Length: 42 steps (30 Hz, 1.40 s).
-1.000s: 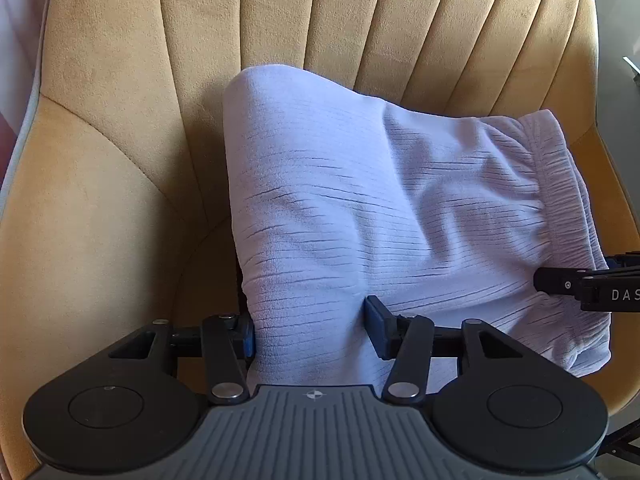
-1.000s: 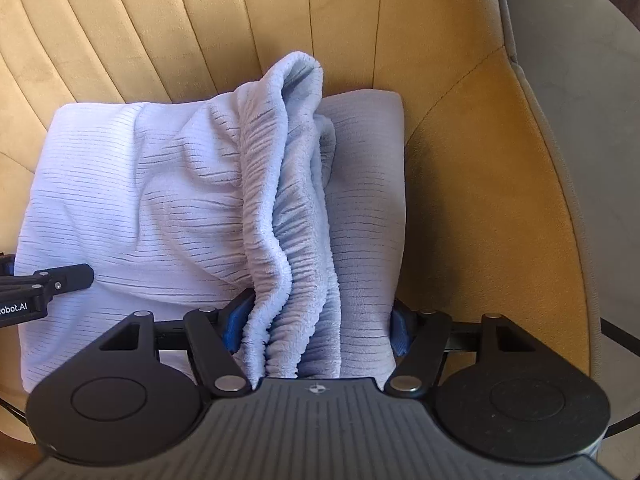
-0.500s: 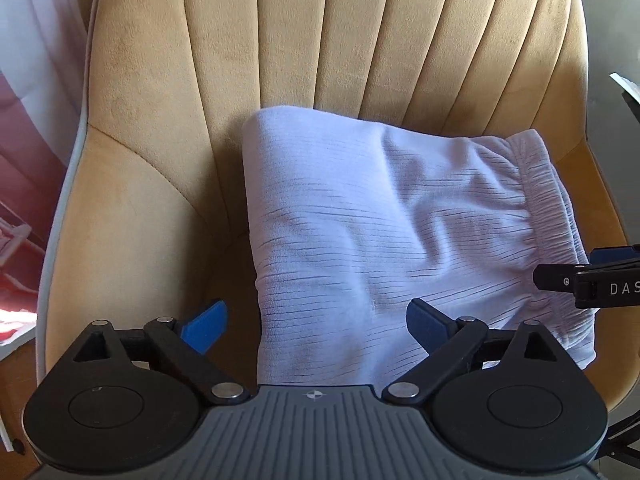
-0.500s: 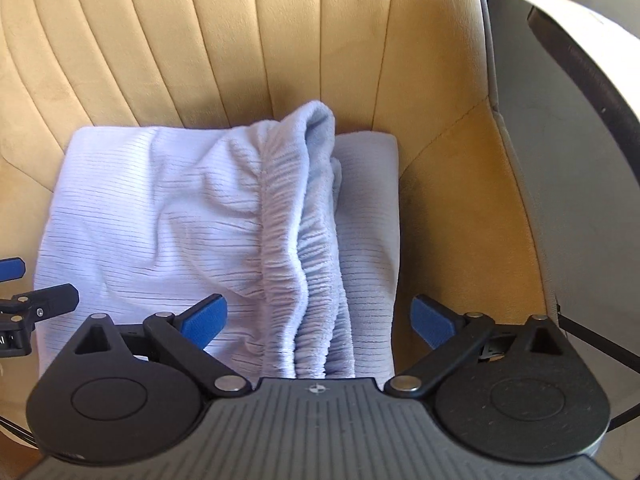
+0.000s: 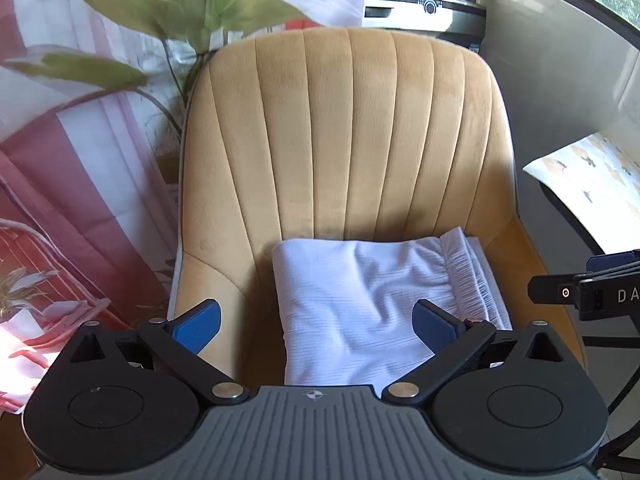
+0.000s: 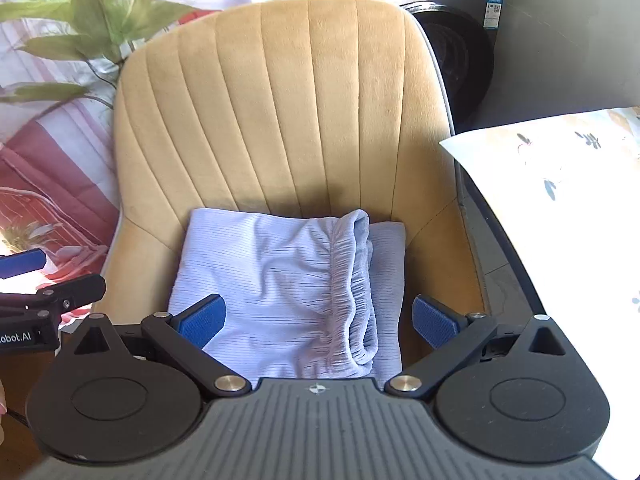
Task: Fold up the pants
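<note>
while both sets of jaws stand spread wide with nothing between the blue pads, the left gripper [image 5: 316, 326] and the right gripper [image 6: 318, 320] hang above the chair [image 5: 344, 132] and tip steeply down toward its seat; each has just been opening, and the frames show no cloth caught in either. below and ahead of them the pants [image 6: 280, 292], pale lilac and ribbed, lie as a compact folded bundle on the seat, pushed back against the foot of the backrest. the bundle runs a little longer from side to side than front to back, and its gathered waistband [image 6: 352, 292] runs front to back near the bundle's right side, with one flat layer showing beyond it. the right gripper sits more directly over that waistband, so it looks the nearer one for any tidying there, while the left gripper is over the smooth folded side, its left pad out over bare seat. the fold reads as finished or nearly so, with only the puffed waistband edge left to press flat. around the chair are a leafy plant [image 5: 192, 12], a washing machine [image 6: 452, 40] and a floral cloth [image 6: 560, 168].
</note>
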Each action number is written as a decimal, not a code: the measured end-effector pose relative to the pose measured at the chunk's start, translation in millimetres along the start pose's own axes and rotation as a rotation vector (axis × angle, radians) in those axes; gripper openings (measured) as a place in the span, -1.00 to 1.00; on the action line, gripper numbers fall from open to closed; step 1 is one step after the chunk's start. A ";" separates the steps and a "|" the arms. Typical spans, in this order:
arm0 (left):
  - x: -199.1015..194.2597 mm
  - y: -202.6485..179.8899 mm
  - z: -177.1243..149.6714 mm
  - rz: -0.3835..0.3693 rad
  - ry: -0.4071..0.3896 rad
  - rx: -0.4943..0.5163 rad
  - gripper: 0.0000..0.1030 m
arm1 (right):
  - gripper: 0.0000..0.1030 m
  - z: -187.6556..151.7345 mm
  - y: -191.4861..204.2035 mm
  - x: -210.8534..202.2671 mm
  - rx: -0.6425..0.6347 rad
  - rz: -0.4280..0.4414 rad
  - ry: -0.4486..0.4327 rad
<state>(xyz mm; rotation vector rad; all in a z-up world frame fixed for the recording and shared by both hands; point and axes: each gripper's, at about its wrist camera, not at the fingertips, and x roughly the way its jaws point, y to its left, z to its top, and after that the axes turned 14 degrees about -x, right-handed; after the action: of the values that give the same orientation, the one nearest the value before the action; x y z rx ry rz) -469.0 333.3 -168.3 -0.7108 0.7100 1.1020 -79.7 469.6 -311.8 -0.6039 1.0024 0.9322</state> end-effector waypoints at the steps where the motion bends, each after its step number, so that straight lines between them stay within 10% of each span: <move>1: -15.4 -2.7 3.6 0.000 -0.018 -0.011 0.99 | 0.97 0.8 0.5 -13.5 -0.006 0.003 -0.017; 19: -219.1 -77.3 -19.6 0.041 -0.312 -0.005 1.00 | 0.97 -44.3 10.3 -189.8 -0.090 0.048 -0.241; 42: -280.5 -119.1 -114.4 0.039 -0.343 -0.087 1.00 | 0.97 -139.0 -1.4 -257.8 -0.150 0.059 -0.283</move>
<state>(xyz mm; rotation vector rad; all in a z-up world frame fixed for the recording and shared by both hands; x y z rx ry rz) -454.6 59.5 7.2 -0.5634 0.3861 1.2581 -197.1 263.6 -139.9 -0.5509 0.7040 1.1176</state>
